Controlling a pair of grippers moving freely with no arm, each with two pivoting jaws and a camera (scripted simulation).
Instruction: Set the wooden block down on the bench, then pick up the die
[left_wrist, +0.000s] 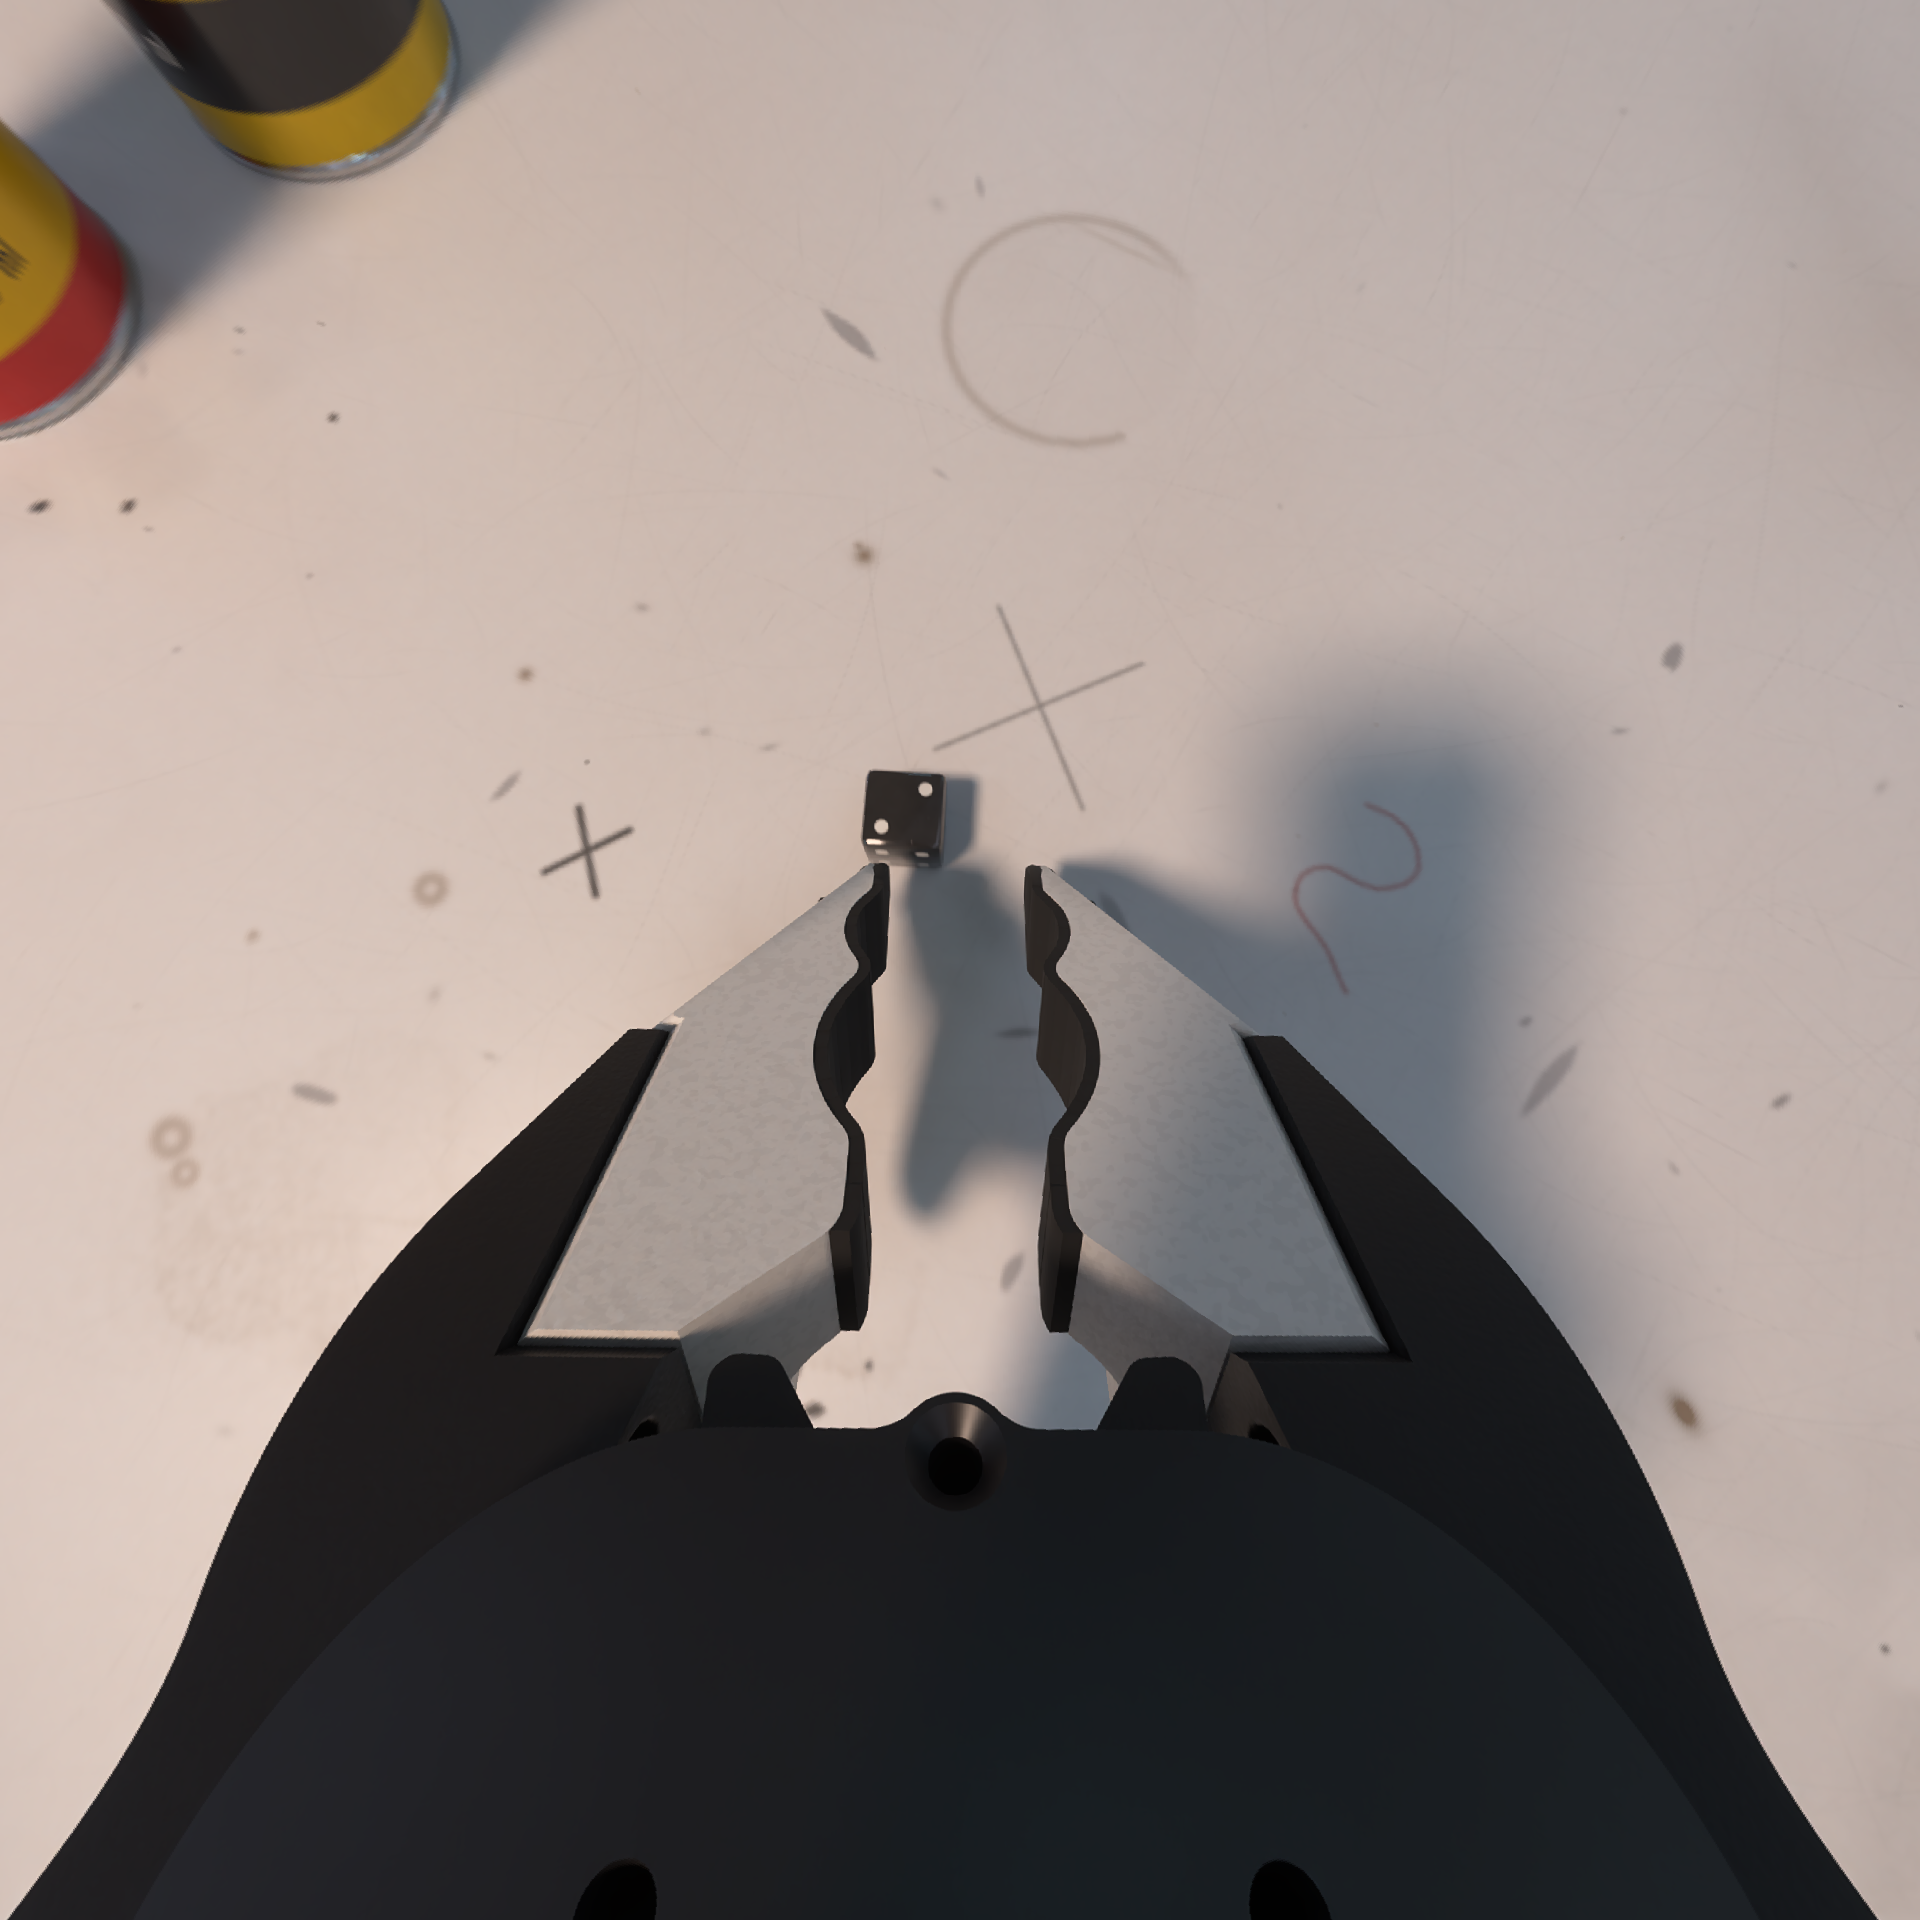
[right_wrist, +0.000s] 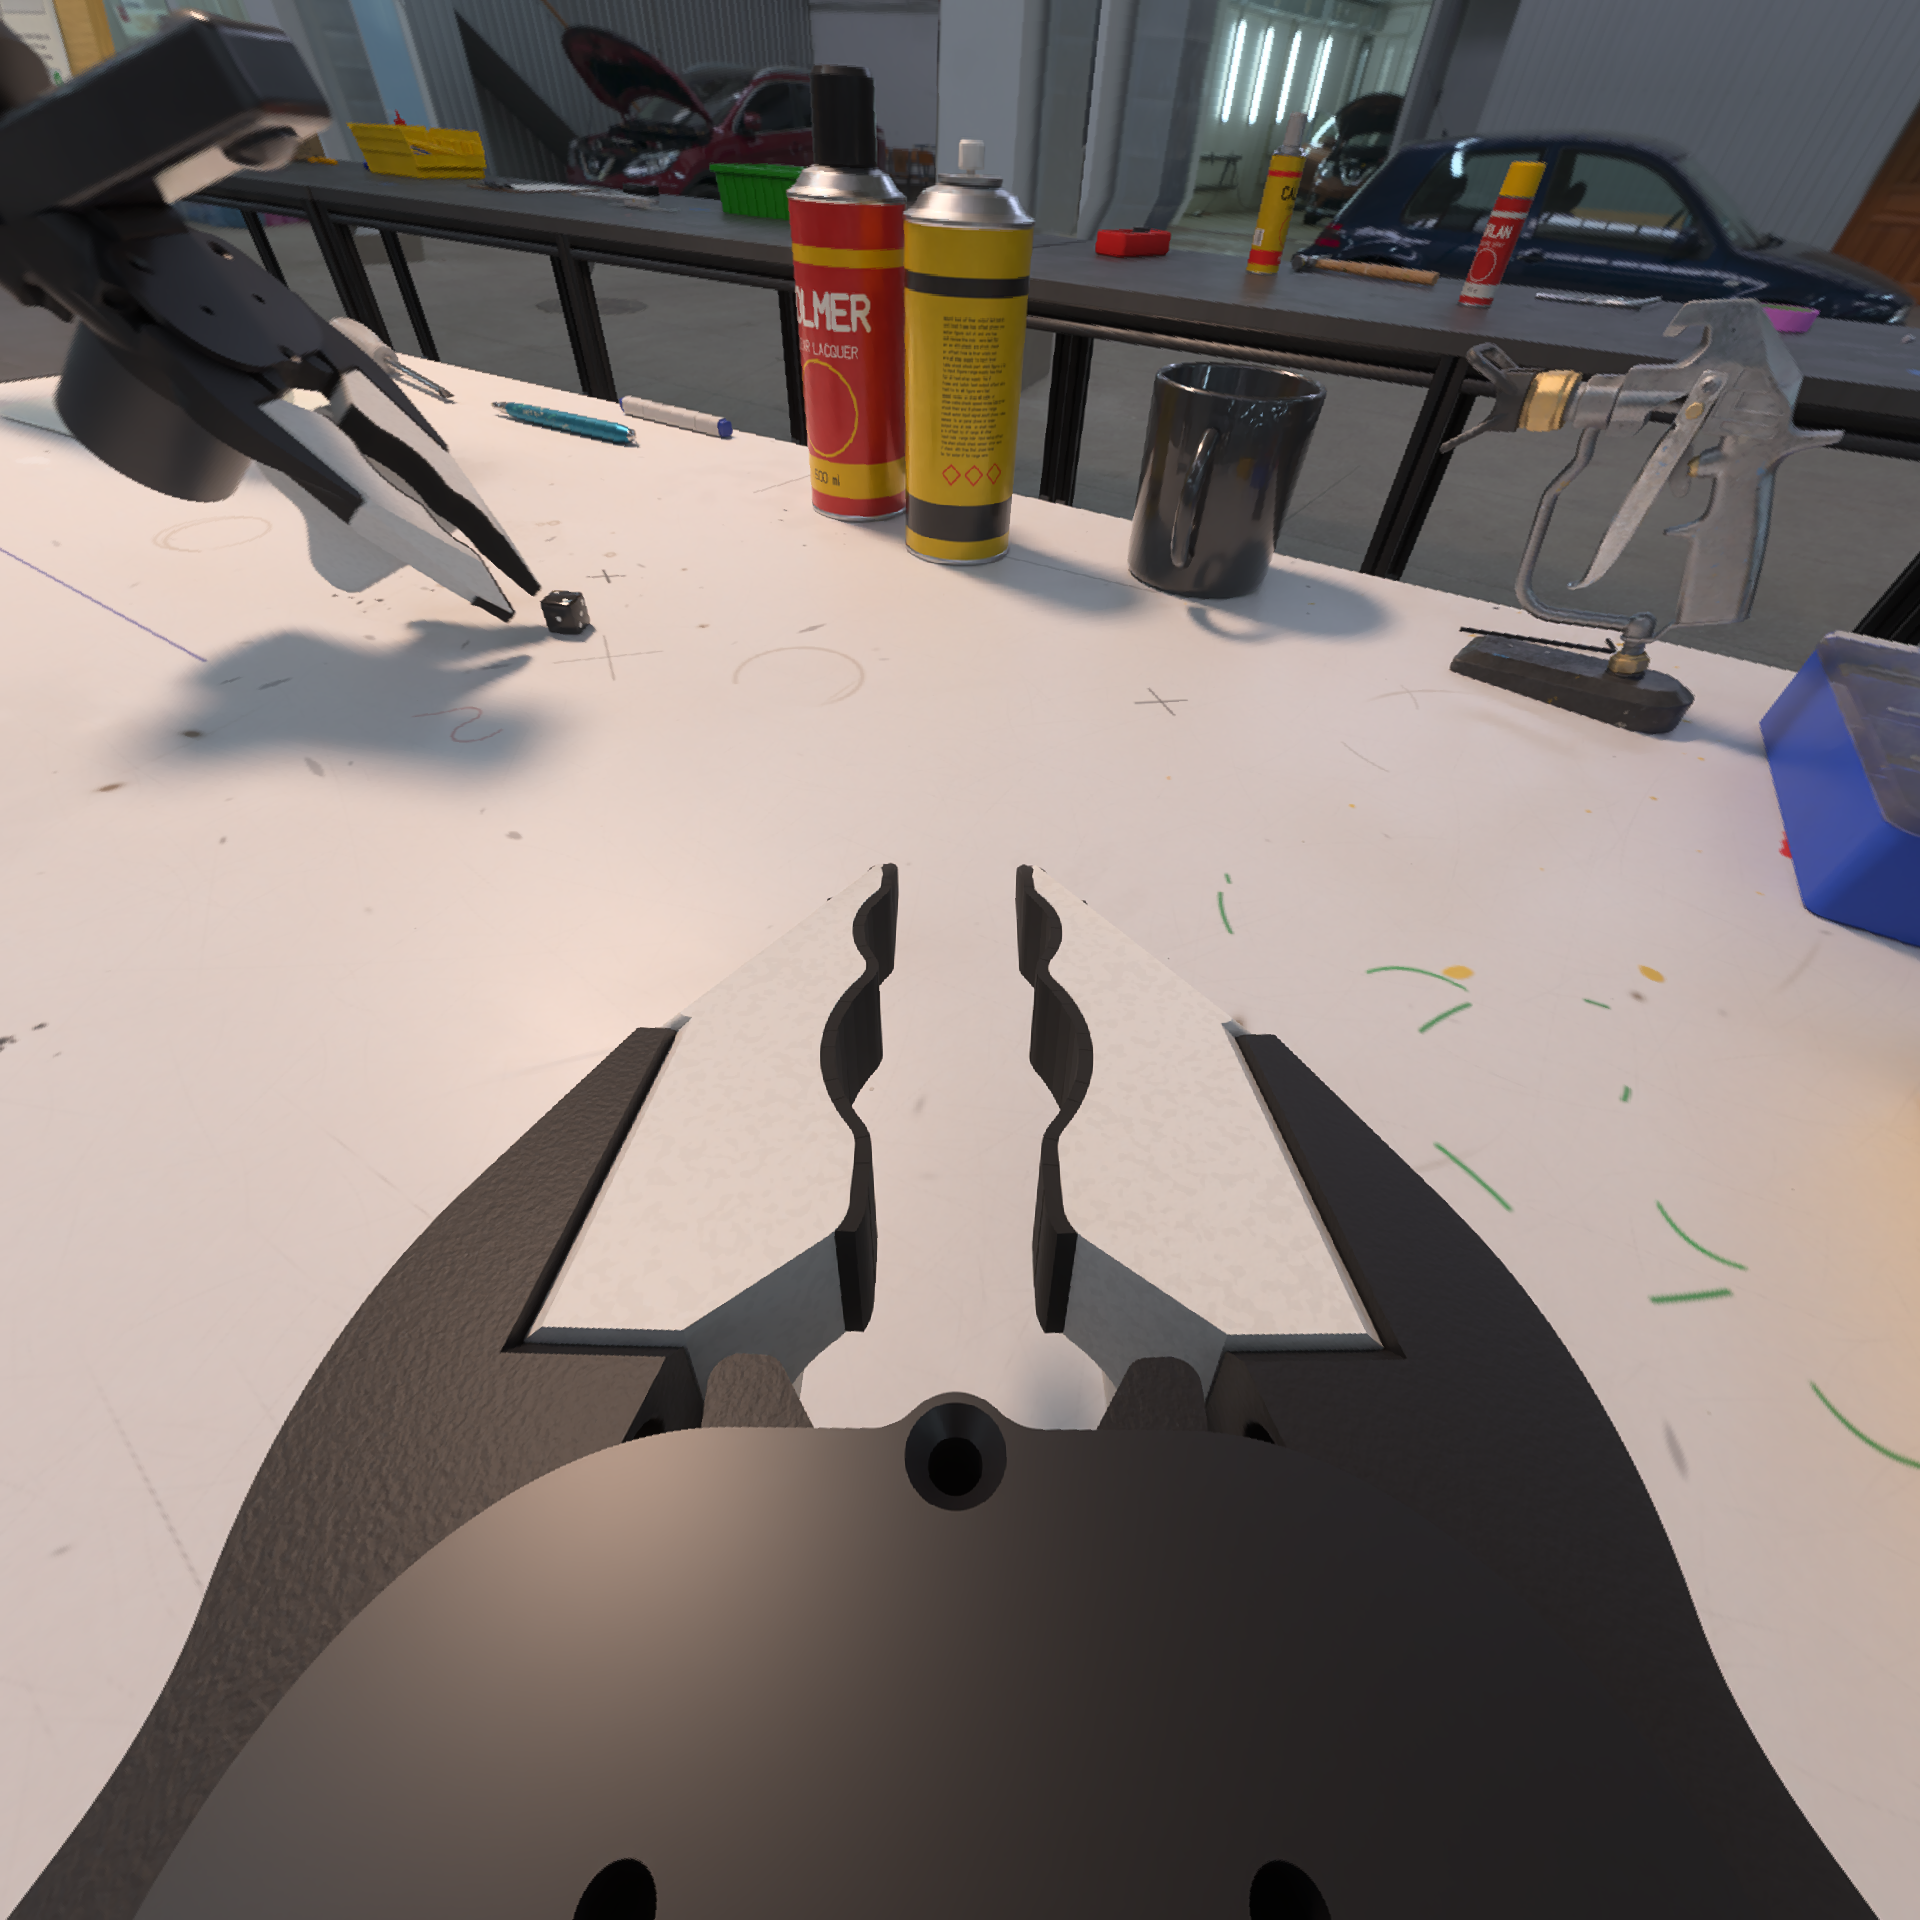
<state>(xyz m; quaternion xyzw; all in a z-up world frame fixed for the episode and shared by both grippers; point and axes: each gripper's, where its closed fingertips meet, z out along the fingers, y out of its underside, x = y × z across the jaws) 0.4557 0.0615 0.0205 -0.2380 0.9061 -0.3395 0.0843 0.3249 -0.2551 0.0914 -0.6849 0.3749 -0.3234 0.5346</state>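
Observation:
A small black die (left_wrist: 904, 819) with white pips lies on the white bench (left_wrist: 416, 623). My left gripper (left_wrist: 957, 878) is open and empty, tilted down at the bench. The die sits just beyond its fingertips, nearer the left one, and is not between the jaws. The right wrist view shows the same die (right_wrist: 564, 611) at the far left, with the left gripper (right_wrist: 517, 600) just short of it. My right gripper (right_wrist: 957, 878) is open and empty above the bench (right_wrist: 727, 831), well to the right of the die. No wooden block shows in either view.
A red spray can (right_wrist: 847, 343) and a yellow one (right_wrist: 966, 364) stand behind the die; both also show at the top left of the left wrist view (left_wrist: 322, 83). A dark mug (right_wrist: 1216, 478), a metal spray gun (right_wrist: 1652, 468) and a blue box (right_wrist: 1860, 790) are at the right. A pen (right_wrist: 566, 421) lies at the back.

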